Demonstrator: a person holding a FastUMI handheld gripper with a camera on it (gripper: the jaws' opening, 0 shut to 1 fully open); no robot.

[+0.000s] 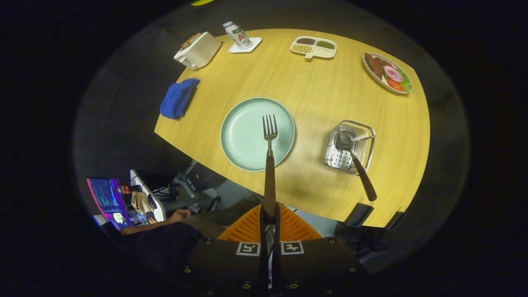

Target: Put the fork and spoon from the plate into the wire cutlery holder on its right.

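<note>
My gripper [269, 214] is shut on the brown wooden handle of a fork [269, 156], held high above the table. The fork points straight ahead, and its metal tines show over the pale green plate [243, 136] far below. To the right of the plate stands the wire cutlery holder [363, 132]. A spoon [354, 159] with a brown handle lies in the holder, bowl inside and handle sticking out over the near rim.
On the round wooden table [313, 99]: a blue cloth [178, 98] at the left, a white toaster [197, 50], a can on a white coaster [238, 36], a divided dish of beans [313, 46], and a plate of food [387, 73]. A person's arm [156, 222] and a screen [105, 200] lie below the near-left edge.
</note>
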